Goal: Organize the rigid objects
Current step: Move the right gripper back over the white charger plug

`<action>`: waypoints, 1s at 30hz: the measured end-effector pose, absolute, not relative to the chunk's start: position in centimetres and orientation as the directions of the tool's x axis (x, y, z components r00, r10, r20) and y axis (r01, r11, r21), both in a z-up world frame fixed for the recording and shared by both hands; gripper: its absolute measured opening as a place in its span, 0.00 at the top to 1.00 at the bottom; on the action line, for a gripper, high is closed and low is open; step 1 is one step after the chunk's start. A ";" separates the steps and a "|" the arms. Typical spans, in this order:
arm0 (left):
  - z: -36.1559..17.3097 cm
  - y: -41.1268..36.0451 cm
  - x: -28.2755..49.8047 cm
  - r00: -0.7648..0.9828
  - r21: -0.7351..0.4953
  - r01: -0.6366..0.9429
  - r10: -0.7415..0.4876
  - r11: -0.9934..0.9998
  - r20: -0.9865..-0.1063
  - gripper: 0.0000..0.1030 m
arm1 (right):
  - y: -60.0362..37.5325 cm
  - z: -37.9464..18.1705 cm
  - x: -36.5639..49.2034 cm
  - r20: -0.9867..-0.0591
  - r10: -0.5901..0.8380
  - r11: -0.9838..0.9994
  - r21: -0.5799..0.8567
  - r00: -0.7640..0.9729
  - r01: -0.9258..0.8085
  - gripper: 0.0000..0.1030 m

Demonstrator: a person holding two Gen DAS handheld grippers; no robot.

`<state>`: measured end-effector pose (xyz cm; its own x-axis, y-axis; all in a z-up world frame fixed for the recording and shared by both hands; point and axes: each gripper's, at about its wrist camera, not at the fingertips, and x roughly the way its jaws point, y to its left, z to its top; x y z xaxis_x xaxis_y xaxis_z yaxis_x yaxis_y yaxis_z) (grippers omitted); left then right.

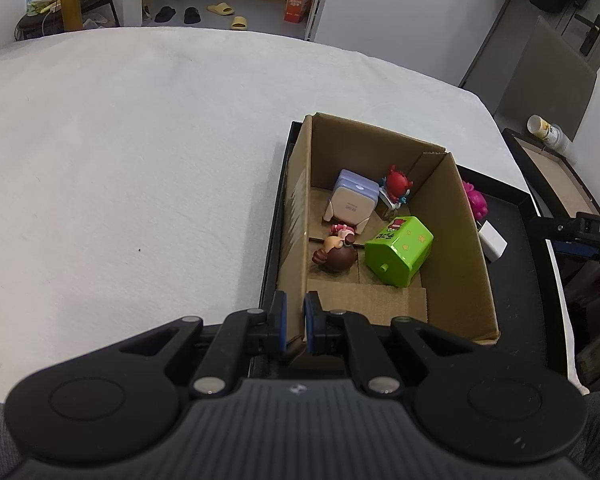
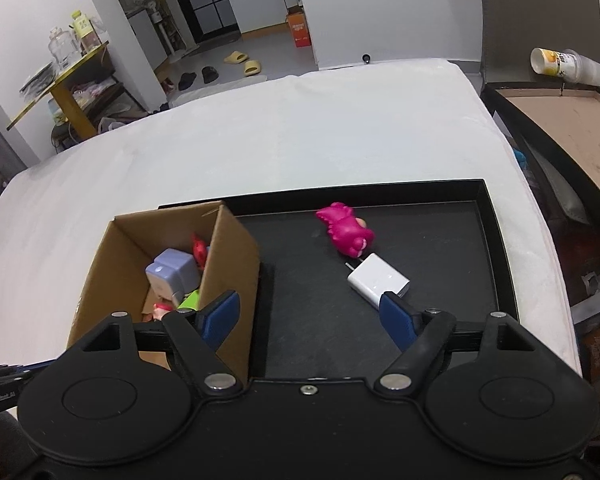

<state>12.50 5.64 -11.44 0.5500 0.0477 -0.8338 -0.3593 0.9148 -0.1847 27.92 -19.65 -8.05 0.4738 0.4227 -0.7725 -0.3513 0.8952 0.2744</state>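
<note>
Right now my left gripper [image 1: 295, 322] is clenched on the near wall of the open brown cardboard box [image 1: 456, 240], pinning it where it stands at the left end of the shallow black tray [image 2: 496, 248] on the white-covered bench [image 1: 120, 160]. My right gripper [image 2: 308, 316] is released, jaws spread with nothing between them, hanging over the bare tray floor just short of the white rectangular plug-in charger [image 2: 378, 280].

Already in the box: a lilac-and-white cube-shaped gadget [image 1: 354, 200], a red figurine [image 1: 397, 184], a brown-haired doll figure [image 1: 336, 254] lying on its side, and a lime-green plastic house-shaped box [image 1: 400, 250]. Outside on the tray remain the charger and, just beyond it and apparently touching, a magenta dinosaur-like toy [image 2: 346, 232].

My worry is the charger: it lies flat and skewed to my jaws, so closing carelessly could catch a corner and skid it across the slick tray, or nudge the magenta toy. Its smooth sides could also slip mid-carry. If my left grip loosens, the light box could shift or tip when something drops in.

Hard to make out: the charger's prongs are only a thin glint at its far end, my right fingertip covers its near corner, and the box wall hides most of the contents from the right wrist view.
</note>
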 end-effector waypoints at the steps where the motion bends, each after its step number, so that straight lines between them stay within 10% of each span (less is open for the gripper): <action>1: -11.4 5.6 12.5 0.550 -0.183 -0.359 0.049 0.915 -0.834 0.92 | -19.8 -8.3 28.1 -0.771 0.425 0.894 0.278 0.474 -0.351 0.26; 30: -11.9 5.3 13.2 0.526 -0.167 -0.365 0.054 0.916 -0.849 0.92 | -18.9 -16.1 33.5 -0.868 0.269 0.911 0.089 0.418 -0.402 0.26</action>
